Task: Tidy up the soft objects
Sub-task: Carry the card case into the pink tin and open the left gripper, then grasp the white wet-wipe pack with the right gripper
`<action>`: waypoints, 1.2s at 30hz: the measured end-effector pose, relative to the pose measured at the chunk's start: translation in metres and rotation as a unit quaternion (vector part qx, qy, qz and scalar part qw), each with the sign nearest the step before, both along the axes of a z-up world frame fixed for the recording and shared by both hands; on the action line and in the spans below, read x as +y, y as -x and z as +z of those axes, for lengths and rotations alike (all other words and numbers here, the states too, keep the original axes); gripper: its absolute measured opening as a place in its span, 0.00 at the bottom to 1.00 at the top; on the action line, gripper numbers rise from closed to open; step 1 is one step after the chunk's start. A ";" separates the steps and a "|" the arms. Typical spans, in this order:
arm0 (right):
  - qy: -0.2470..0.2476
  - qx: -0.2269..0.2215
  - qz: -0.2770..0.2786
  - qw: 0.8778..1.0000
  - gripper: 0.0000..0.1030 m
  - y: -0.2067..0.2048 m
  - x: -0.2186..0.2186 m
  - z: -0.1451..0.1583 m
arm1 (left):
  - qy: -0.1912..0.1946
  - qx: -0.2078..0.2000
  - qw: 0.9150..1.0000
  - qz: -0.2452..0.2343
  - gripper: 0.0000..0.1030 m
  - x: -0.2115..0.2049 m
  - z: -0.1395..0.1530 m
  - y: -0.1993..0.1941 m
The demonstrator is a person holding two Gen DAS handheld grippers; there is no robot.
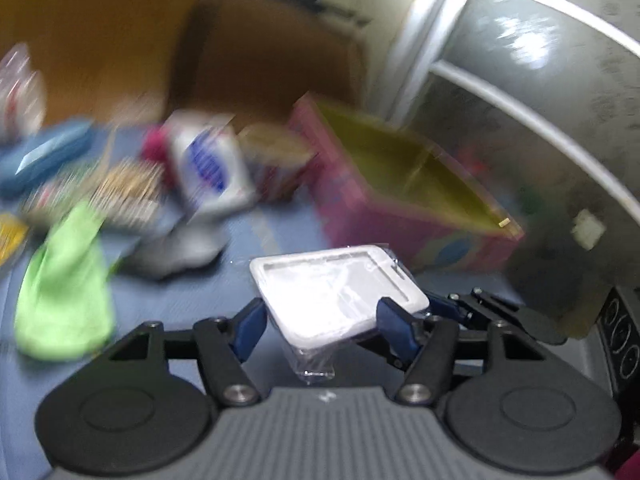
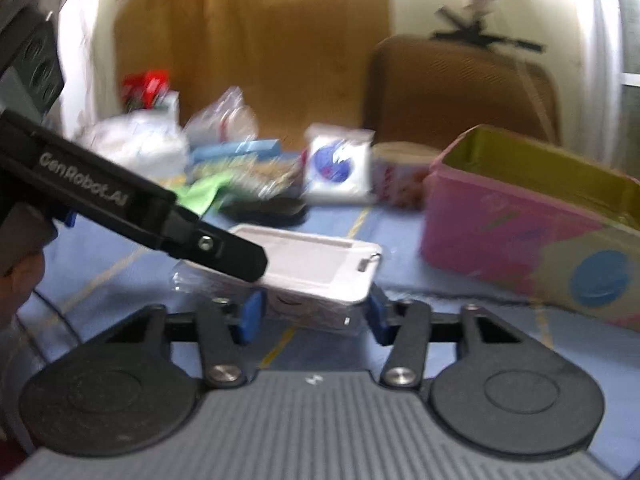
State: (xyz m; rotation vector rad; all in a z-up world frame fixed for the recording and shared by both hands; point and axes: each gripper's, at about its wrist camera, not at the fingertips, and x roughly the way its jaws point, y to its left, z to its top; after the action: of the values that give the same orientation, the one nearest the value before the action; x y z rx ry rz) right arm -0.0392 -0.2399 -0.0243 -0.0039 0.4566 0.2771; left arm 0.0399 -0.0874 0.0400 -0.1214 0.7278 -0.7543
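A flat white case in clear wrap (image 1: 340, 292) sits between the blue pads of my left gripper (image 1: 324, 320), which presses on its two sides. In the right wrist view the same white case (image 2: 320, 268) is clamped between the pads of my right gripper (image 2: 314, 314), lifted above the blue table (image 2: 400, 224). A black finger of the left gripper (image 2: 224, 248) reaches in from the left onto the case. The right gripper's fingers (image 1: 460, 308) show at the case's right edge. An open pink box (image 1: 400, 208) with a yellow-green inside stands just beyond, to the right.
A pile lies at the back left: green cloth (image 1: 64, 288), white packet with blue print (image 1: 208, 168), grey soft item (image 1: 180, 252), blue pack (image 1: 44, 152). A brown chair (image 2: 460, 88) stands behind the table. Both views are motion-blurred.
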 end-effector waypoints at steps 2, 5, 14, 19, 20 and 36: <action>0.000 -0.038 -0.025 0.999 0.50 0.004 -0.013 0.012 | 0.002 -0.034 0.999 -0.017 0.59 -0.021 0.018 -0.002; 0.019 -0.082 -0.072 0.994 0.50 0.000 -0.032 0.025 | 0.007 -0.074 0.996 -0.043 0.59 -0.059 0.034 -0.015; 0.020 -0.065 -0.201 0.977 0.56 -0.044 -0.092 0.020 | 0.011 -0.067 0.996 -0.053 0.64 -0.138 0.011 -0.064; -0.002 -0.072 -0.215 0.974 0.60 -0.036 -0.100 0.017 | 0.028 -0.063 0.996 -0.053 0.65 -0.109 0.009 -0.049; -0.006 -0.079 -0.214 0.974 0.60 -0.034 -0.098 0.017 | 0.035 -0.066 0.996 -0.052 0.66 -0.099 0.010 -0.045; -0.023 0.020 0.012 0.999 0.33 -0.095 0.037 0.000 | 0.026 -0.054 0.980 0.190 0.68 0.132 -0.056 -0.014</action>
State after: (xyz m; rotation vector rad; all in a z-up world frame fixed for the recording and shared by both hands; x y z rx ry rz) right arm 0.0555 -0.2026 -0.0244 0.0420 0.4895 0.3110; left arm 0.0534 0.0446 -0.0158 -0.2579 0.5584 -0.4109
